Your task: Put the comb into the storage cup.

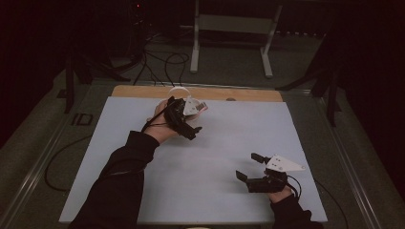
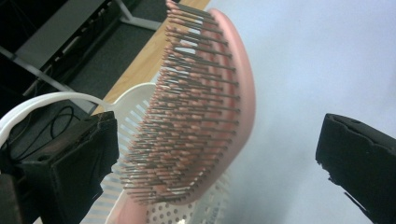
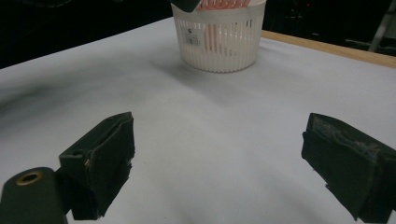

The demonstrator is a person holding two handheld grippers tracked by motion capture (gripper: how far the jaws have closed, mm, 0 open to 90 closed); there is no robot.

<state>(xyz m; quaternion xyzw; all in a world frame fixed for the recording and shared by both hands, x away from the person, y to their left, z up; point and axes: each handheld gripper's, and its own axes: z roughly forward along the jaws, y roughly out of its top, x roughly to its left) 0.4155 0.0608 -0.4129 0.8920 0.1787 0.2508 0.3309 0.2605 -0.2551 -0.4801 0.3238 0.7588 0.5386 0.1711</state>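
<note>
Pale blue sheeting is covering the table [image 1: 215, 157] in the high view, where you are holding your left gripper [image 1: 184, 114] at the far edge and your right gripper [image 1: 255, 169] near the front, well apart. In the left gripper view, the pink hairbrush [image 2: 205, 107] is standing tilted in the white basket [image 2: 135, 105], between jaws spread wide and touching neither. In the right gripper view, your jaws are gaping over bare sheeting, the basket [image 3: 219, 39] standing far ahead.
</note>
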